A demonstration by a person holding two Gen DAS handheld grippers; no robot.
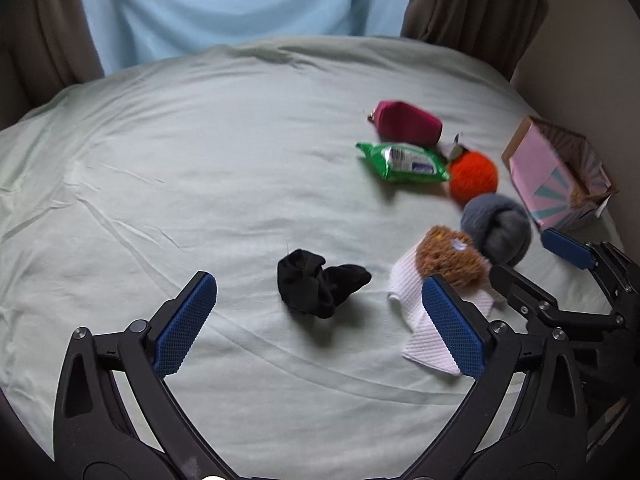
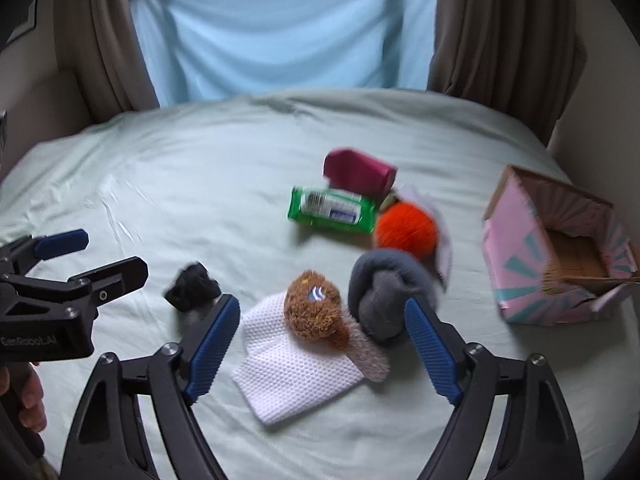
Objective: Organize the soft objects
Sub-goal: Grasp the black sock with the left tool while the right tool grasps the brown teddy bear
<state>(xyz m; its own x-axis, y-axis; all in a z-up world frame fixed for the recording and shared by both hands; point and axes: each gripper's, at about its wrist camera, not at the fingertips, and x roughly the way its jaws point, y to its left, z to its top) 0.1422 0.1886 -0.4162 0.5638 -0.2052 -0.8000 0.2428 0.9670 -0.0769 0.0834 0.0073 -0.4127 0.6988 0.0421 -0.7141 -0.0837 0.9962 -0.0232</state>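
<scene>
Soft items lie on a pale green bed sheet point(image 1: 160, 184). A crumpled black sock point(image 1: 320, 288) sits just ahead of my left gripper point(image 1: 318, 282), which is open and holds nothing. In the right wrist view, a brown plush point(image 2: 314, 306) rests on a white mesh cloth point(image 2: 288, 368) next to a grey fleece roll point(image 2: 384, 292). My right gripper point(image 2: 320, 306) hovers over them, open, its pads touching nothing. Farther back lie an orange pompom point(image 2: 404, 230), a green wipes pack point(image 2: 332, 210) and a magenta pouch point(image 2: 358, 172).
An open pink cardboard box point(image 2: 516, 252) stands at the bed's right side near the wall. Brown curtains point(image 2: 500, 40) and a light blue drape point(image 2: 280, 28) hang behind the bed. A hand point(image 2: 24, 396) holds the left gripper point(image 2: 108, 252).
</scene>
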